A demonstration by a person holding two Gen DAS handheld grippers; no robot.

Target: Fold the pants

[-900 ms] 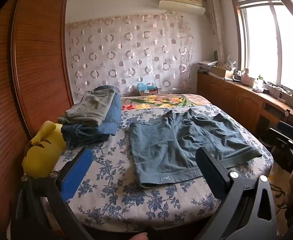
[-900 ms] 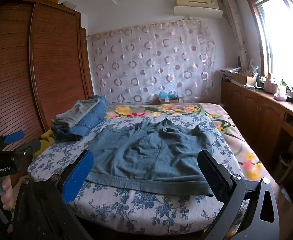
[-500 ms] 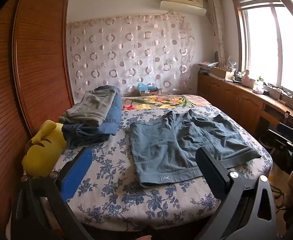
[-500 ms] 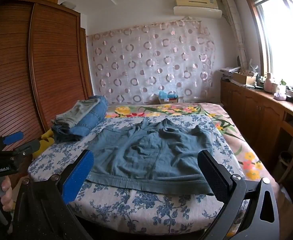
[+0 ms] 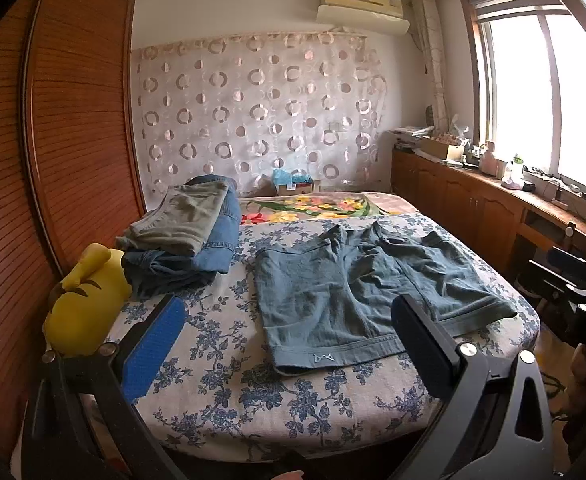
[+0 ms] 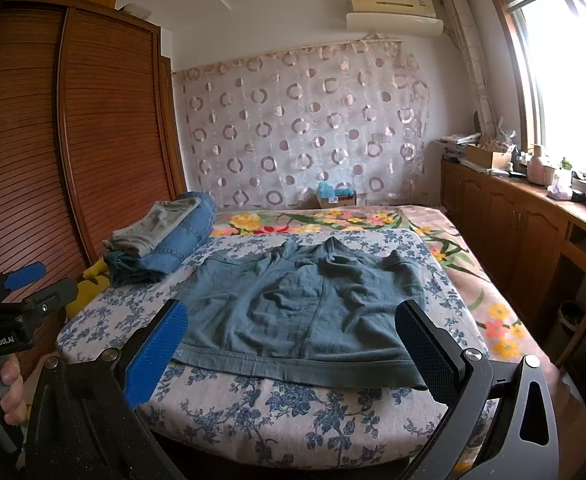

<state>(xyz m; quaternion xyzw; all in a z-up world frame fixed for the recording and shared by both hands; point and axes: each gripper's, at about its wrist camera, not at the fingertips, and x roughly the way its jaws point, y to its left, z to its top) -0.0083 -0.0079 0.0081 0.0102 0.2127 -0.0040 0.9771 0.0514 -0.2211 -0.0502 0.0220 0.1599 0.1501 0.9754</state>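
Observation:
A pair of blue-grey shorts (image 5: 357,292) lies spread flat on the flowered bed cover, waistband toward me, slightly wrinkled; it also shows in the right wrist view (image 6: 305,312). My left gripper (image 5: 289,320) is open and empty, held off the bed's near edge, left of the shorts' waistband. My right gripper (image 6: 293,328) is open and empty, held off the near edge in front of the waistband. The left gripper's body shows at the left of the right wrist view (image 6: 9,304).
A stack of folded clothes (image 5: 189,236) sits on the bed's left side, with a yellow plush toy (image 5: 85,300) beside it. A wooden wardrobe (image 5: 53,160) stands left. A low cabinet (image 5: 493,208) runs under the window on the right.
Both grippers have drifted only slightly; the views are almost the same. The shorts have not moved.

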